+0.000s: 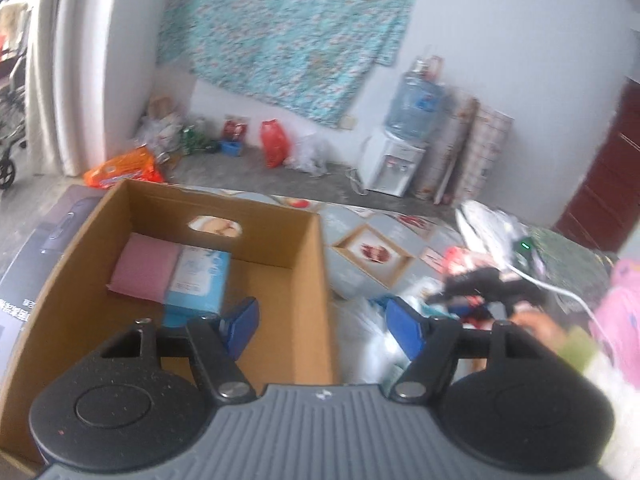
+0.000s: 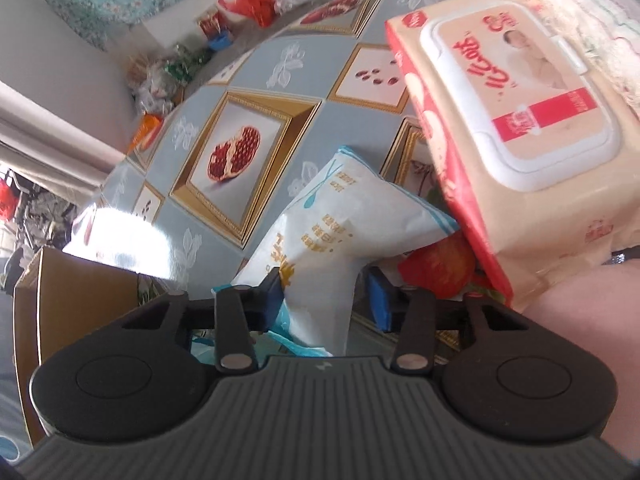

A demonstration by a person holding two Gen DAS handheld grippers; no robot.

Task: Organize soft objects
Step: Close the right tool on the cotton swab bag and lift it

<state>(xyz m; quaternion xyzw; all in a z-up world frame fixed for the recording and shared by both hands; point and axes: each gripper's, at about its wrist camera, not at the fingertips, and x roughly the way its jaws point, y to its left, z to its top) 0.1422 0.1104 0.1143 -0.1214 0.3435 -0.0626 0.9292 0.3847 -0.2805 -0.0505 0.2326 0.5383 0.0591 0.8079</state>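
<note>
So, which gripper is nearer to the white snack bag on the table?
Right. The right gripper has the white snack bag between its fingers; the left gripper hangs open above the cardboard box.

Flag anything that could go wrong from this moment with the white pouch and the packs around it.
1. The right gripper has the white pouch between its fingers near one end only; the slack pouch may slip or fold when lifted.
2. The wet-wipes pack leans across the pouch's far end, so pulling the pouch could drag or tip it.
3. The left gripper, open and empty, straddles the cardboard box's right wall and could knock it.
</note>
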